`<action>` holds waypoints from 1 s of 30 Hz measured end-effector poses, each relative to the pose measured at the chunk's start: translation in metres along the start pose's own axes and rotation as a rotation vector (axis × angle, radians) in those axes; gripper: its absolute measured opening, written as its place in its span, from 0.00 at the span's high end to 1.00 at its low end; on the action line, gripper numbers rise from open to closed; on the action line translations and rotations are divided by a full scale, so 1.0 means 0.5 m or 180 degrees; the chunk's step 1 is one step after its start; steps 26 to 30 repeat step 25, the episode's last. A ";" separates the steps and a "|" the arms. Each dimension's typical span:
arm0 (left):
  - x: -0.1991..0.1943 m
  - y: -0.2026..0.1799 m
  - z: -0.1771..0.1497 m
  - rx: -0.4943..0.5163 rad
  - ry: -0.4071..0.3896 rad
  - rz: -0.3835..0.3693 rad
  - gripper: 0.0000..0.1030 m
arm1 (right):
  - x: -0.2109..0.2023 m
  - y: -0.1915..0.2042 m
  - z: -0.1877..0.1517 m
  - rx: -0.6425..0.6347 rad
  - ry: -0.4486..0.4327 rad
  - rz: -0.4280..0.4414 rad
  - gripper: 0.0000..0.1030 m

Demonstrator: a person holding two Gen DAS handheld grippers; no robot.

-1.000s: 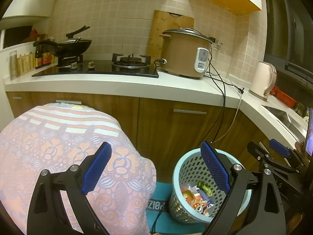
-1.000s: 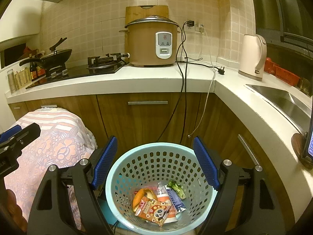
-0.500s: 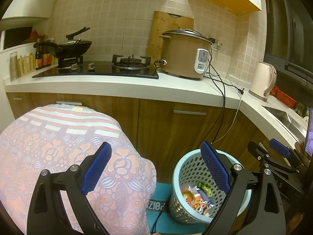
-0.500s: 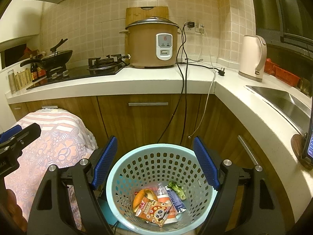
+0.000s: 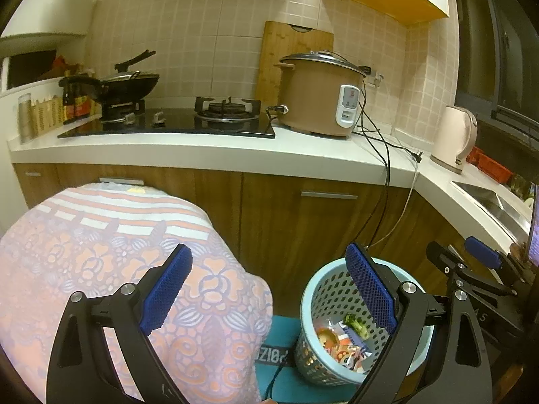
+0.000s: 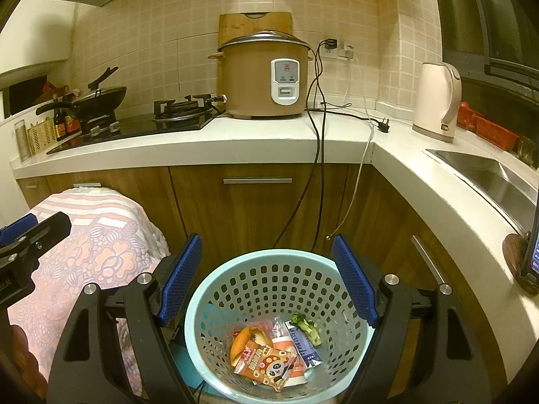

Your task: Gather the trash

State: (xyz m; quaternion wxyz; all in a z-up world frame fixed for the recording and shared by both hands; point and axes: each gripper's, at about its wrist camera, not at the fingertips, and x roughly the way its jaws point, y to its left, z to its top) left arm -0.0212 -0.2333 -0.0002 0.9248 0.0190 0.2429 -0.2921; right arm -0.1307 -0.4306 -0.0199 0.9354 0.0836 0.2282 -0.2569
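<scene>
1. Left gripper [image 5: 269,289]: jaws spread wide, nothing between pads; held over floral cloth [image 5: 101,269] on the left.
2. Light-blue basket [image 6: 269,262] on floor below wooden cabinets, on a teal mat [image 5: 286,383].
3. Trash inside basket: orange peel [image 6: 244,338], panda snack wrapper [image 6: 266,363], green scrap [image 6: 306,326].
4. Right gripper [image 6: 267,281]: jaws wide apart, empty, directly above basket.
5. Rice cooker [image 6: 266,77] on counter; kettle [image 6: 436,101] further right.
</scene>
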 end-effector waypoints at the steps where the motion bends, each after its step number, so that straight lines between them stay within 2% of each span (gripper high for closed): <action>1: 0.000 0.000 0.000 0.0001 -0.0001 0.0003 0.13 | 0.000 0.001 0.001 -0.0003 0.0000 0.0002 0.27; 14: -0.006 -0.003 -0.001 0.0038 -0.0080 0.0047 0.13 | 0.000 0.001 0.001 0.0002 -0.0001 0.0007 0.27; 30: -0.003 0.002 -0.003 0.0015 -0.0032 0.0017 0.13 | 0.004 0.001 0.004 0.0001 0.0003 0.0009 0.27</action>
